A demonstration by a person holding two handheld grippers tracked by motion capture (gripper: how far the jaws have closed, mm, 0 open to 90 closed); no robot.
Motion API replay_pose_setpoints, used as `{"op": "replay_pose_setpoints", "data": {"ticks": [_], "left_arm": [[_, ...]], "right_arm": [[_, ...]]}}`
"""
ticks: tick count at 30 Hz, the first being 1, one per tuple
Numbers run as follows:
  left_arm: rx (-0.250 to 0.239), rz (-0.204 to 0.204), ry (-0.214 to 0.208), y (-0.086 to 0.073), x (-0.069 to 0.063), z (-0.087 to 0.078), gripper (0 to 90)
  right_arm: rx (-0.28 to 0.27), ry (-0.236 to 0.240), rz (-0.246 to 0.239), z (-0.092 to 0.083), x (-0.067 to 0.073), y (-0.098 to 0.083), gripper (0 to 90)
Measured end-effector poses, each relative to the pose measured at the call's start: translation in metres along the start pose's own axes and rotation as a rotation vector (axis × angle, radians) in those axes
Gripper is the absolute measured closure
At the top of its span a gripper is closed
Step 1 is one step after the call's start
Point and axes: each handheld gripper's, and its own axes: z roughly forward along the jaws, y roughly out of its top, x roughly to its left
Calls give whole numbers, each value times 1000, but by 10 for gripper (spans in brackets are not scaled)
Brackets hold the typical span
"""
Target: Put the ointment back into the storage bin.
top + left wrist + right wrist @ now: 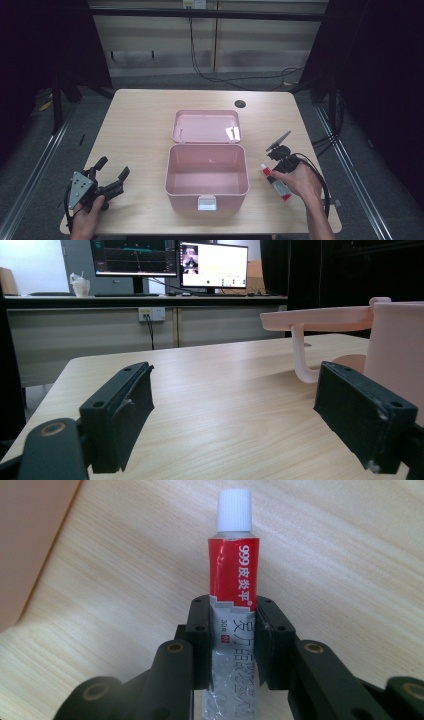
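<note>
An open pink box (171,176) sits mid-table, empty inside, with its lid (206,125) laid back behind it. My right gripper (279,186) hovers just right of the box and is shut on a red, white and silver tube (272,179). The right gripper view has the jaws (232,630) clamped on the silver lower half of the tube (234,570), its white cap pointing away. The left gripper (114,167) rests near the front left corner, open and holding nothing. From the left gripper (235,385) view, the box wall (395,340) stands off to the right.
A round cable hole (240,104) lies near the table's far edge. Bare wood stretches between the left gripper and the box. A corner of the box (30,540) shows left of the held tube. Monitors (172,260) stand on a desk beyond the table.
</note>
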Motion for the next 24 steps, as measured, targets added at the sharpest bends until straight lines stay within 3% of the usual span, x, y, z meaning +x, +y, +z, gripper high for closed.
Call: {"op": "replay_pose_setpoints", "data": {"ticks": [24], "left_arm": [[2,5,0,0,0,0,156]], "right_arm": [[-104,27,-76,-34,9,-3,713]]}}
